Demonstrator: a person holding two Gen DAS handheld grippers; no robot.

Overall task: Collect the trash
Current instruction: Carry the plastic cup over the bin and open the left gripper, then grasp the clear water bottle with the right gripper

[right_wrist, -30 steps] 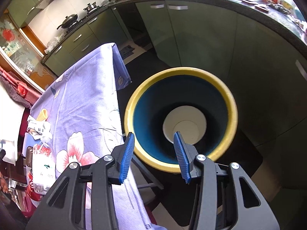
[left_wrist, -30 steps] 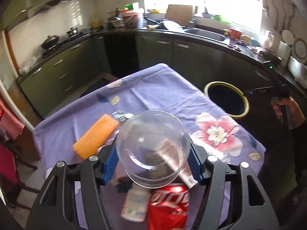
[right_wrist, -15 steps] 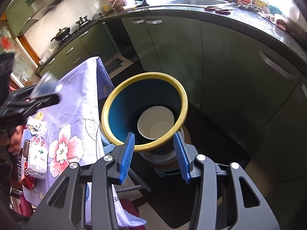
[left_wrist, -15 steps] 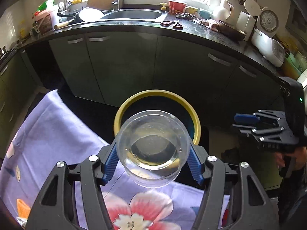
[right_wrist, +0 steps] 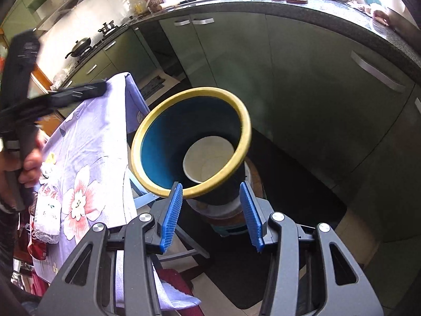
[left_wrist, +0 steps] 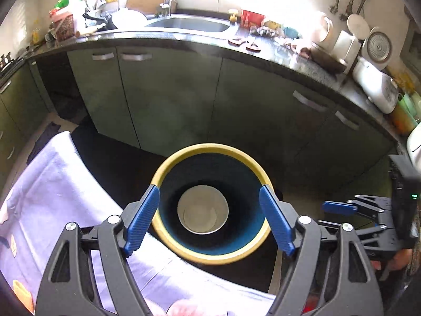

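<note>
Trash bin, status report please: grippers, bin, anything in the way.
Left gripper open, empty, over the bin. Right gripper open, empty, beside it. White cup lies inside. Nothing blocking the mouth.

Matt yellow-rimmed plastic bin (left_wrist: 259, 171) (blue inside), soft floral cloth (right_wrist: 86, 142), ribbed blue pads (left_wrist: 142, 218), glossy dark countertop (right_wrist: 342, 18).

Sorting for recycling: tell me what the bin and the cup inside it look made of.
Bin: likely plastic; smooth matte yellow rim, uniform dark blue inner wall. Cup in it: looks like paper; dull off-white, thin rim, though plastic can't be excluded.
</note>
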